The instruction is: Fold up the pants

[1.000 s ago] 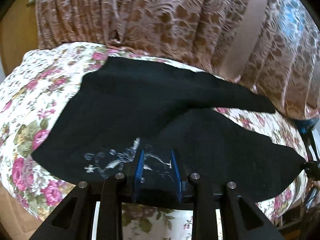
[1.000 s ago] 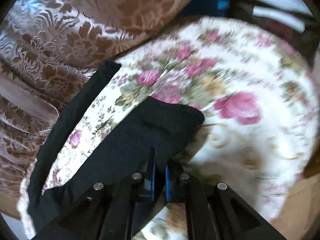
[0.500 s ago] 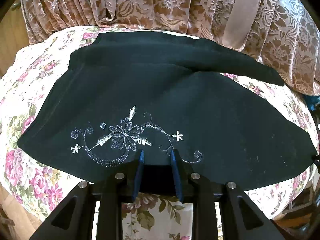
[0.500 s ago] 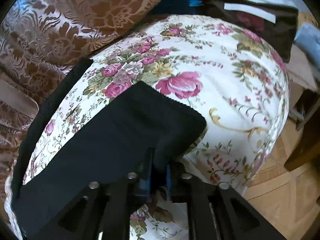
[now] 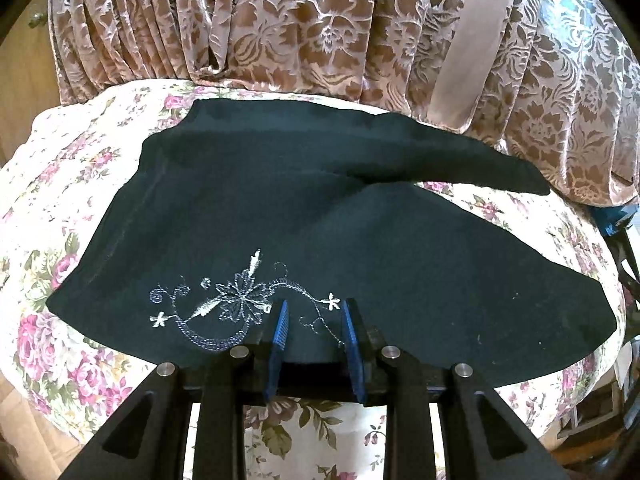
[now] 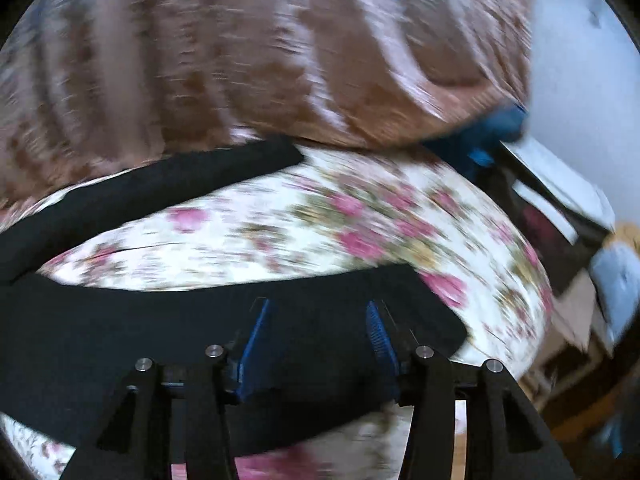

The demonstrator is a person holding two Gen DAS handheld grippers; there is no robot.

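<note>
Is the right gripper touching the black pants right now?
Cannot tell. In the blurred right wrist view, the open right gripper overlaps the black pants, but no contact or gap shows.

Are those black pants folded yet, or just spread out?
Spread out. The black pants lie flat on the flowered cover, both legs splayed apart, embroidery facing up.

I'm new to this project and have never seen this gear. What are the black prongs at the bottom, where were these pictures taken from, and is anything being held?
The prongs are hand-held grippers, one per hand, each with its own camera looking along its fingers. One picture is from the left gripper, the other, blurred, from the right gripper. Black pants with an embroidered flower lie spread on a floral bedspread, with a patterned brown curtain behind. Both grippers are open, above the pants; nothing is held.
</note>
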